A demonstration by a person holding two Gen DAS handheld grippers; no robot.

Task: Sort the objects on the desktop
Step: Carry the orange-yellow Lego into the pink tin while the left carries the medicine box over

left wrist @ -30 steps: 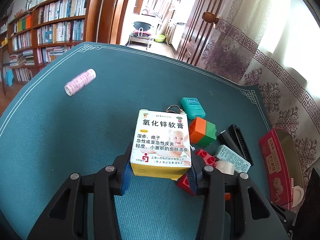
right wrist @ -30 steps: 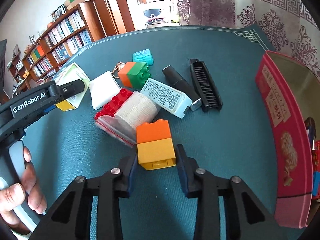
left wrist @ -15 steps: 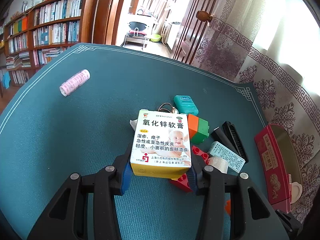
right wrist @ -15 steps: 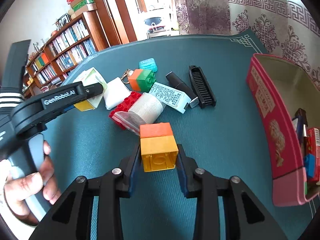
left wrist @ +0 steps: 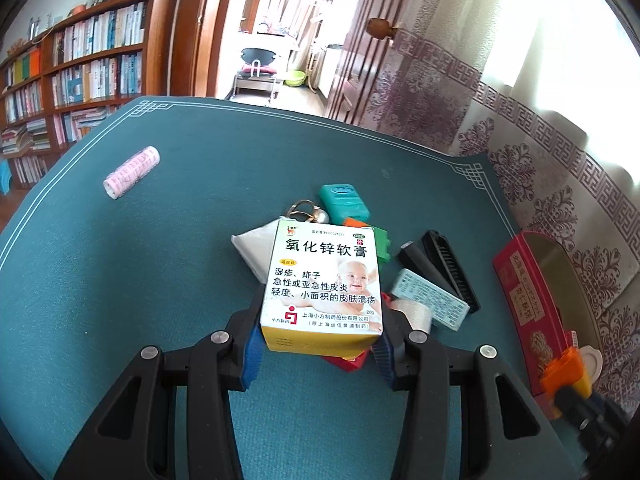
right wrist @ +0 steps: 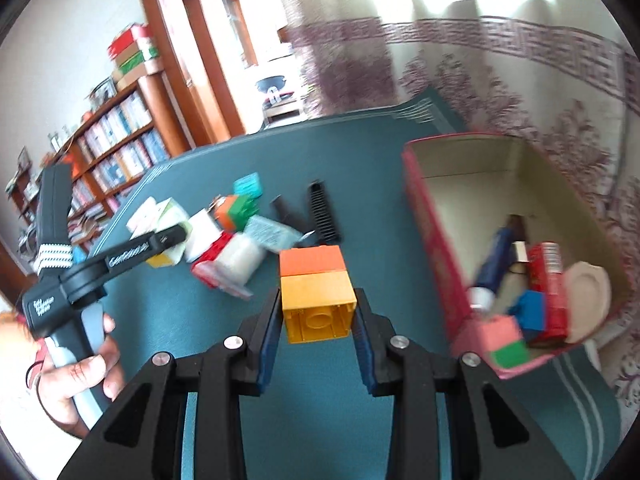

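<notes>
**Desk:** Which step are you on?

**Me:** I'm carrying two things at once. My right claw (right wrist: pixel 316 312) is clamping an orange-and-yellow brick stack (right wrist: pixel 316 292), pads pressing its yellow sides, holding it clear of the counter (right wrist: pixel 360 420) just left of the red tin (right wrist: pixel 432 248) at the counter's right edge. My left claw (left wrist: pixel 318 344) is gripping the ointment box (left wrist: pixel 324 280) by its two sides, hanging over the pile (left wrist: pixel 400 280) in the middle of the counter.

**Desk:** And next?

**Me:** I'm judging that the brick goes into the tin: I need to pass over the near wall and let go above a free patch, since the near end is crowding up.

**Desk:** Counts?

**Me:** I'm seeing one tin, one ointment box, one brick stack in the claw, one orange-and-green brick (right wrist: pixel 236 212) and one red brick (right wrist: pixel 212 252) in the pile, one teal case (left wrist: pixel 344 200), one black comb (left wrist: pixel 450 268), one pink roll (left wrist: pixel 132 172) alone near the left edge.
</notes>
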